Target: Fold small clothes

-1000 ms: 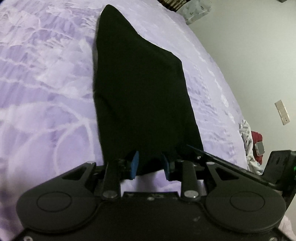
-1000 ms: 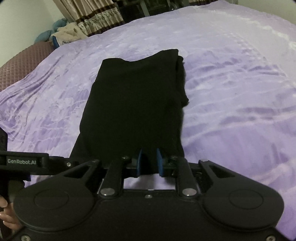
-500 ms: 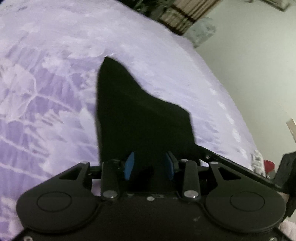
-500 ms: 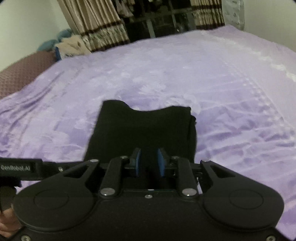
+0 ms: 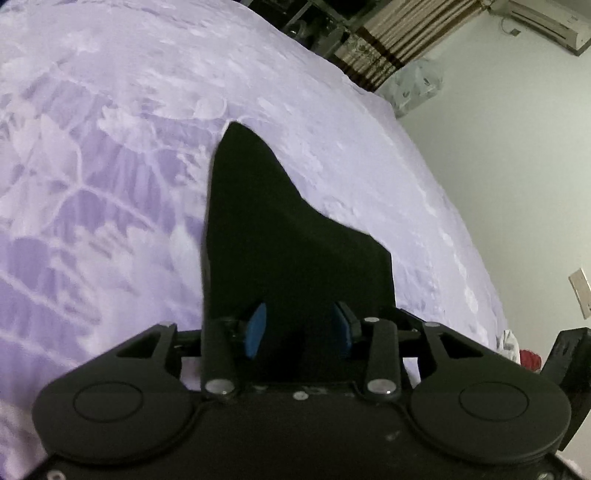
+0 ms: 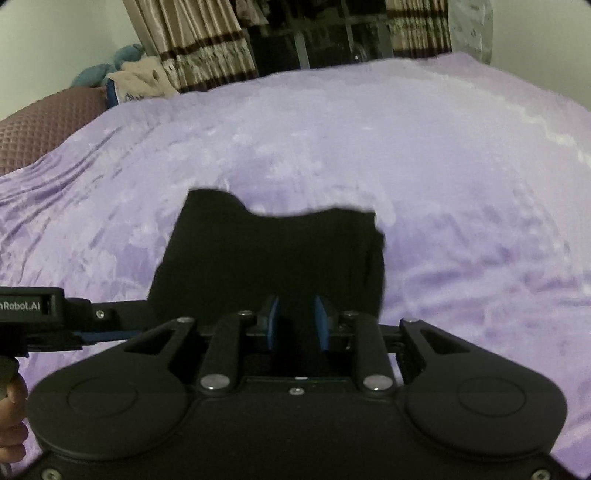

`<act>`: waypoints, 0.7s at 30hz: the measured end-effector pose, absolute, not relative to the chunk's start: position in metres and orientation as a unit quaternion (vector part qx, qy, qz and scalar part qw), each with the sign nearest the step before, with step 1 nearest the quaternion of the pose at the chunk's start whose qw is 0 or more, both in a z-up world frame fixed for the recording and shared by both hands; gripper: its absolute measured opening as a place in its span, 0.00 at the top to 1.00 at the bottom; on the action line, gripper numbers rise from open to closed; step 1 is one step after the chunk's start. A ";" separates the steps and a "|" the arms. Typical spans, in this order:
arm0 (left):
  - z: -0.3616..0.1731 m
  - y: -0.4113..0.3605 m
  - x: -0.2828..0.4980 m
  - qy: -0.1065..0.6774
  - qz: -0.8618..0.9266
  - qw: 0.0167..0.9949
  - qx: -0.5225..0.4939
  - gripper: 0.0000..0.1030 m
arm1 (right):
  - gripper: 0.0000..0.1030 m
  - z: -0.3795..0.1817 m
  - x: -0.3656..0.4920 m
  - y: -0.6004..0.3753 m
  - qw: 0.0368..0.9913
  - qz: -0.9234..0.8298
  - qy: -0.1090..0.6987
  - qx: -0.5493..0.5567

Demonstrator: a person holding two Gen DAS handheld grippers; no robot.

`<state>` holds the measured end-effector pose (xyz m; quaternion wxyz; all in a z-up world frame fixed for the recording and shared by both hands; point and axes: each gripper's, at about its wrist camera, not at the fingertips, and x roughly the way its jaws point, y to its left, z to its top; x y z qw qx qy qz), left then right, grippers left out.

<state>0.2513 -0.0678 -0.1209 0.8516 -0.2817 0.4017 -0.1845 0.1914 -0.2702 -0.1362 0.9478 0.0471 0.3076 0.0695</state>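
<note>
1. Black garment (image 5: 288, 251) is being held up over the purple bedspread (image 5: 110, 184), its near edge running in between the blue pads of both tools.
2. Left tool (image 5: 300, 332) is being kept moderately spread, with the cloth lying between its pads (image 5: 256, 328); whether the pads are pressing on the fabric cannot be told.
3. Right tool (image 6: 297, 325) is being kept narrow, its pads (image 6: 273, 325) sitting close on either side of a strip of the same garment (image 6: 273, 254); a firm pinch cannot be confirmed, since the cloth there is uniformly dark.
4. In the left wrist view the garment is being shown as a tapering shape, rising to a point toward the far side of the bed.
5. In the right wrist view it is being shown as a broad block with a wavy far edge and a doubled layer along its right side.
6. Striped curtains (image 6: 199, 40) are being seen beyond the bed, with a blue plush toy (image 6: 107, 68) at the left.
7. An air conditioner (image 5: 546, 18) is being seen high on the wall in the left wrist view.
</note>
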 end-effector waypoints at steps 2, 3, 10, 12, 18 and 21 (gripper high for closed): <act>-0.122 -0.067 0.258 0.405 -0.177 0.853 -0.279 0.62 | 0.87 -0.133 0.199 -0.267 0.950 0.063 0.302 0.038; -0.123 -0.067 0.261 0.406 -0.174 0.853 -0.277 0.62 | 0.87 -0.132 0.202 -0.266 0.951 0.060 0.300 0.036; -0.131 -0.069 0.277 0.419 -0.169 0.852 -0.266 0.61 | 0.87 -0.138 0.226 -0.263 0.948 0.044 0.315 0.019; -0.133 -0.069 0.277 0.422 -0.168 0.850 -0.267 0.61 | 0.87 -0.143 0.230 -0.263 0.945 0.041 0.323 0.016; -0.142 -0.067 0.275 0.424 -0.167 0.847 -0.273 0.61 | 0.87 -0.148 0.230 -0.266 0.943 0.040 0.330 0.014; -0.136 -0.066 0.271 0.420 -0.167 0.848 -0.277 0.61 | 0.86 -0.144 0.224 -0.267 0.943 0.045 0.328 0.018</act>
